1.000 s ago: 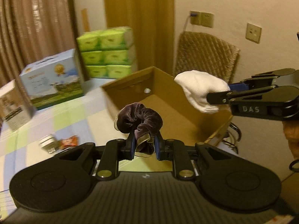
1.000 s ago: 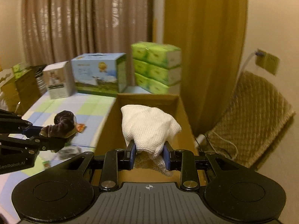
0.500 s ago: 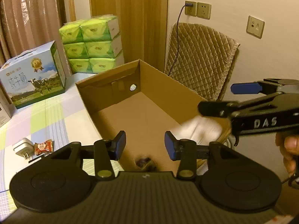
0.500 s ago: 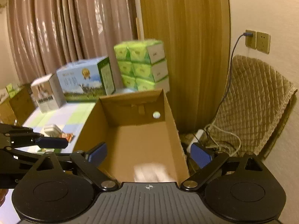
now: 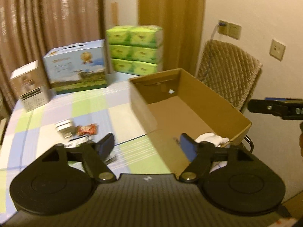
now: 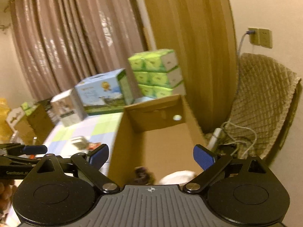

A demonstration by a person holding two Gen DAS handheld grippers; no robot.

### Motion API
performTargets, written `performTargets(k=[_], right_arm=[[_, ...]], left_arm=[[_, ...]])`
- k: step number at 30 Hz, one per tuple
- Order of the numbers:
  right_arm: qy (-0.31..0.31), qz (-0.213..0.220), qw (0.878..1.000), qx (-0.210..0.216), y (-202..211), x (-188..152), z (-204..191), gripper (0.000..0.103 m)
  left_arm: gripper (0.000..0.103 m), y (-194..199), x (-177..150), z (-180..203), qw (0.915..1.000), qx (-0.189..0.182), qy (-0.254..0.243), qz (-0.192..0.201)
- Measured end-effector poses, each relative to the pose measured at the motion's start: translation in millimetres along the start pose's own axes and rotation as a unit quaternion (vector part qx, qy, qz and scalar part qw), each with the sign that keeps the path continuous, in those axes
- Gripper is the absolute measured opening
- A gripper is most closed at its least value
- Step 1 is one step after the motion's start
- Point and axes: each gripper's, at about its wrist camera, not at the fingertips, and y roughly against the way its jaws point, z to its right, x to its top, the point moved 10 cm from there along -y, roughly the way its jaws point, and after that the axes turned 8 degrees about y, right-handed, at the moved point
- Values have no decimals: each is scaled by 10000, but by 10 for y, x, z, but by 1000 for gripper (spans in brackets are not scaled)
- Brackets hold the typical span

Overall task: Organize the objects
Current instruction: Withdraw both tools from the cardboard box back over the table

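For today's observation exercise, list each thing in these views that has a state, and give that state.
Left tool: open, empty.
Right tool: open, empty.
Cardboard box: open-topped, upright.
White cloth: lying inside the box.
Dark scrunchie: lying inside the box.
Red snack packet: on the table, outside the box.

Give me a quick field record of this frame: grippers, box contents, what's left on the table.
left gripper: open, nothing held, over the box's near left corner
right gripper: open, nothing held, over the box's near end
cardboard box: open top, on the checked table
in box: white cloth and dark scrunchie, both at the near end
left on table: white charger plug, red snack packet, side by side left of the box
background: blue milk carton, green tissue packs
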Motion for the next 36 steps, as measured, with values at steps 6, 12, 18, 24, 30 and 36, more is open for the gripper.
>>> performTargets(k=[6,12,18,24,30,36], right_arm=[[100,-14,9993,365,217,-76,-596,101],[178,-218,9974,660,244,-342,-1071,101],[104,-552,9949,838,116,-650,-1352,101],[297,-764,9921,949,-44,-878,-1649,101],[377,-907,9910,911,-274,-1055,-1822,101],[325,-1193,9876,971,-670,-1308,-1986,101]], left_arm=[[87,464,-253,-496,9987,459,209,-17],[102,850,-535,-954,9943,951,482,52],[102,1096,-774,-1392,9873,1359,819,39],[102,1163,-886,-1624,9838,1505,974,29],[102,1075,-953,-1736,9829,1528,1028,-18],[102,908,-979,-1856,9830,1487,1076,-96]])
